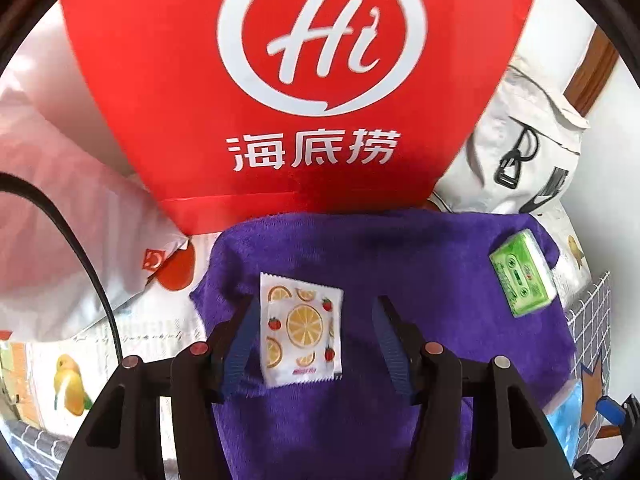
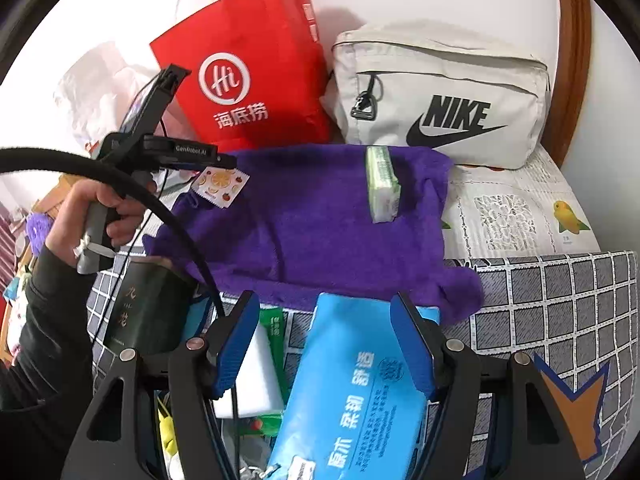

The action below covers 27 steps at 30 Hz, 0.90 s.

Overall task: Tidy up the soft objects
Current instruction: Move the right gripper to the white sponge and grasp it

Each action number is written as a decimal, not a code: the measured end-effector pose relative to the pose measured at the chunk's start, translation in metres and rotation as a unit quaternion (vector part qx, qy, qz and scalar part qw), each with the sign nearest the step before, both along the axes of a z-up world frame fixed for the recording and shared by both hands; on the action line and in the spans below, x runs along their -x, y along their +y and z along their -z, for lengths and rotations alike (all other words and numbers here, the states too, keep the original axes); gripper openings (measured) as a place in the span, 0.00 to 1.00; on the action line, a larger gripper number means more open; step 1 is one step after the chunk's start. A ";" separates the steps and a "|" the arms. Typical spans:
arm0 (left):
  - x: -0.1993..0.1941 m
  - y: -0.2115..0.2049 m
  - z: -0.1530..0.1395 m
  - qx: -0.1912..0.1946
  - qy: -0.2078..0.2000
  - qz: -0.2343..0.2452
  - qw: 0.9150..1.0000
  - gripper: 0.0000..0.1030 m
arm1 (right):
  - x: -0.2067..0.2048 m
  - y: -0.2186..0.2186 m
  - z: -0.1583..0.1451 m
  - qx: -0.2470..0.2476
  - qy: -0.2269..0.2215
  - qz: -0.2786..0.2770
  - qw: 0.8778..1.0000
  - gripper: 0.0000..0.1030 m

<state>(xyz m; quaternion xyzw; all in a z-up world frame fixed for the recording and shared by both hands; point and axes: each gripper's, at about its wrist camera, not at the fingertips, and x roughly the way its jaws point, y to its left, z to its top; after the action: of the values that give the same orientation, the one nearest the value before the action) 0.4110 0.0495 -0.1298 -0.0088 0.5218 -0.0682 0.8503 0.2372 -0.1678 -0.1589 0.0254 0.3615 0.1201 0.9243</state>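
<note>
On purple towel (image 1: 400,264), fruit-print sachet (image 1: 301,328), perhaps loose, between parted left gripper (image 1: 314,344)

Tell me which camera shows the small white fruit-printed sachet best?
The left wrist view: the small white fruit-printed sachet lies large and flat on the purple towel. The right wrist view shows it tiny and partly hidden.

Blue tissue pack (image 2: 352,392) runs off the bottom edge (small print unreadable).
</note>
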 end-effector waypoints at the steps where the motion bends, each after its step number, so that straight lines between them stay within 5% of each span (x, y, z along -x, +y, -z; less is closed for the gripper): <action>1: 0.004 0.000 -0.003 -0.001 -0.002 0.002 1.000 0.55 | 0.002 0.002 0.001 0.001 0.000 -0.003 1.000 0.65; 13: 0.062 0.013 -0.033 -0.018 -0.014 0.020 1.000 0.55 | 0.025 0.054 0.024 0.024 0.028 -0.073 0.997 0.65; 21: 0.104 0.035 -0.052 -0.026 -0.026 0.013 0.999 0.56 | 0.068 0.090 -0.006 -0.008 -0.001 -0.154 0.988 0.69; 27: 0.150 0.057 -0.069 -0.021 -0.051 0.001 0.999 0.59 | 0.051 0.101 0.016 0.059 0.010 -0.118 0.991 0.77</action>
<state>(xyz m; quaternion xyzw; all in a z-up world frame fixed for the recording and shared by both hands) 0.2612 0.1064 -0.0606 0.0128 0.4794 -0.0587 0.8756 0.1860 -0.0671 -0.1750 -0.0705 0.3779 0.2063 0.8998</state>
